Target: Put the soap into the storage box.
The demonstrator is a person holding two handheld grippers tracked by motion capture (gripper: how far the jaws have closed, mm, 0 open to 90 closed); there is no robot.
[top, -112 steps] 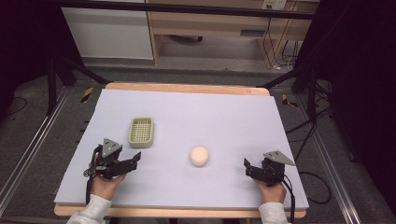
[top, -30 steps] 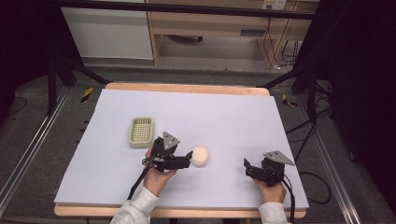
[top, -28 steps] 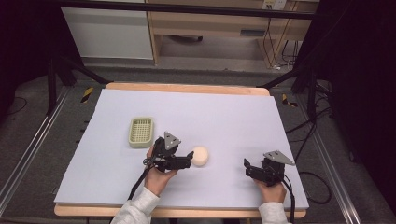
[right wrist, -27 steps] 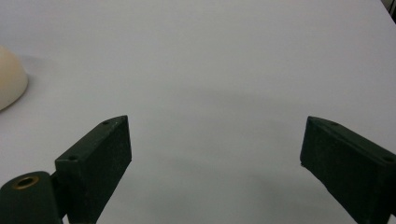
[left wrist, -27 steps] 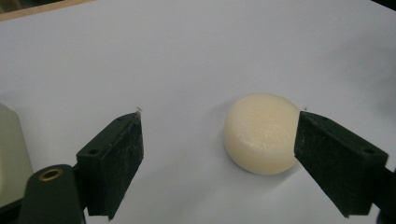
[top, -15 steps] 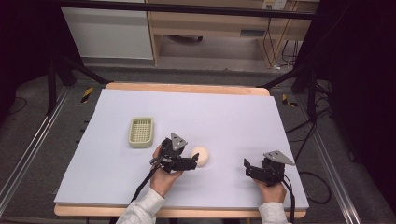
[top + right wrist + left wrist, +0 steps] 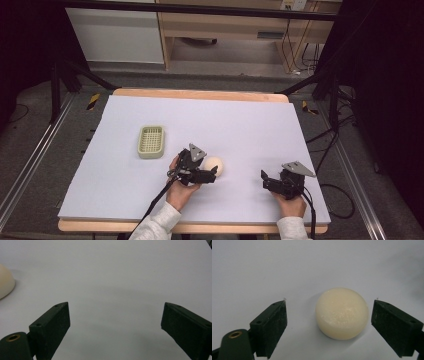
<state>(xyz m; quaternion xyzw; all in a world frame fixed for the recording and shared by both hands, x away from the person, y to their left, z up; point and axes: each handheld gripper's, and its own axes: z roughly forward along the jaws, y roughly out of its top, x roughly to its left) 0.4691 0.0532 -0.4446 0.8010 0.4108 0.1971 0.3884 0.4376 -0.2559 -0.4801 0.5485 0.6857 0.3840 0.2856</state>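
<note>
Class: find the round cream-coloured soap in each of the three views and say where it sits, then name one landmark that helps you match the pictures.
High view: the round cream soap lies just below centre, at the left gripper.
Left gripper view: right of centre, between the open jaws, touching neither.
Right gripper view: cut off at the left edge, ahead of the right gripper.
Shared landmark: the pale lilac table cover.

Setting: a lab or recording room. A wooden table [image 7: 200, 94] covered with a plain white sheet [image 7: 240, 125] stands inside a black metal frame [image 7: 200, 9]. Loose cables [image 7: 295, 50] run over the grey floor [image 7: 30, 130]; bare wooden shelving [image 7: 225, 27] stands behind.
</note>
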